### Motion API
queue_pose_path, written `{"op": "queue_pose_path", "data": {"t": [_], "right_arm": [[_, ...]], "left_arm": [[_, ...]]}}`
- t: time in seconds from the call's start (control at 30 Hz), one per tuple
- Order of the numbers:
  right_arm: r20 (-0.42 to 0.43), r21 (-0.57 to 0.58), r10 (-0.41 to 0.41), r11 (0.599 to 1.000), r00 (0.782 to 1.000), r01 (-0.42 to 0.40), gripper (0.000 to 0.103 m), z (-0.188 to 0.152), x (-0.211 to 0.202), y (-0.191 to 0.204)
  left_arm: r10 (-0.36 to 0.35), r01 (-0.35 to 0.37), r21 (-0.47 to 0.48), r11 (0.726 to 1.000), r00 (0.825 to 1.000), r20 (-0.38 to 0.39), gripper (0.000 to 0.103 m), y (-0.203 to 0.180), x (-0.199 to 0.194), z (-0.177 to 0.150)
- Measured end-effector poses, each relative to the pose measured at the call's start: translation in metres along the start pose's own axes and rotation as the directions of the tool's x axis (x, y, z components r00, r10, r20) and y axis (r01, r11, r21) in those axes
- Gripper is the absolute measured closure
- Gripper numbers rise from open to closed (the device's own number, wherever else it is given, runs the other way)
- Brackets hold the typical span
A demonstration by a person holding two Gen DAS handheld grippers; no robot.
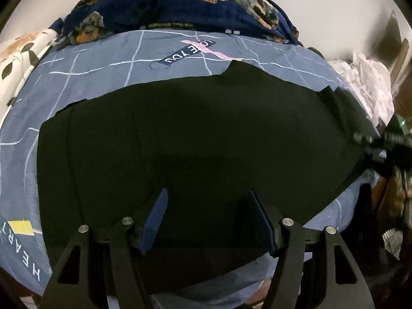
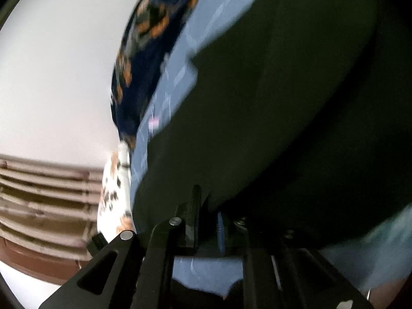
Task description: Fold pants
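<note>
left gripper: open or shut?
Open. The left gripper has its blue pads well apart above the black pants, nothing pinched between them.

left wrist looks steeply down over the pants (image 1: pixel 200 134); right wrist close, tilted; both share the bedsheet (image 1: pixel 103 64).

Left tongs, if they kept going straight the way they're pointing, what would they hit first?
Most likely the black pants: the left tongs stand open, angled down over the dark fabric spread on the blue bedsheet. Nothing else shows between them, though depth is unclear.

Bed with blue grid sheet (image 1: pixel 97 77), black pants (image 1: pixel 193 134) spread flat, navy floral blanket (image 1: pixel 180 2) behind
</note>
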State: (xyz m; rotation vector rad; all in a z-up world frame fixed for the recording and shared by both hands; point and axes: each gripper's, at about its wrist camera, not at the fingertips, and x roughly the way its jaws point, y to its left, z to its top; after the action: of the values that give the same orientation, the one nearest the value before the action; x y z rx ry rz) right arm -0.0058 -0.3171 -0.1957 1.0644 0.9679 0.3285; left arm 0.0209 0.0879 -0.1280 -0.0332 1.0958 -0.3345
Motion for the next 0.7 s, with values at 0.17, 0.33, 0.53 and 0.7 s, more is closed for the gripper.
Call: {"op": "queue_pose_path", "data": {"t": [0.17, 0.33, 0.53, 0.7], "right_arm": [[0.179, 0.068, 0.031, 0.997, 0.983, -0.044, 0.079, 0.073, -0.054, -0.047], [0.343, 0.146, -0.004, 0.988, 0.939, -0.049, 0.079, 0.137, -0.108, -0.094], [0.422, 0.213, -0.103, 0.977, 0.901, 0.012, 0.098, 0.159, -0.151, -0.120], [0.476, 0.146, -0.108, 0.988, 0.873, 0.042, 0.099, 0.138, -0.191, -0.103]], "left_arm": [[0.030, -0.030, 0.017, 0.999, 1.000, -0.002, 0.038, -0.003, 0.005, 0.001], [0.033, -0.033, 0.009, 0.999, 0.999, -0.007, 0.038, -0.001, 0.006, 0.003], [0.054, -0.054, 0.017, 0.998, 0.998, -0.013, 0.038, -0.003, 0.009, 0.006], [0.040, -0.039, 0.009, 0.999, 0.999, -0.034, 0.038, -0.001, 0.009, 0.011]]}}
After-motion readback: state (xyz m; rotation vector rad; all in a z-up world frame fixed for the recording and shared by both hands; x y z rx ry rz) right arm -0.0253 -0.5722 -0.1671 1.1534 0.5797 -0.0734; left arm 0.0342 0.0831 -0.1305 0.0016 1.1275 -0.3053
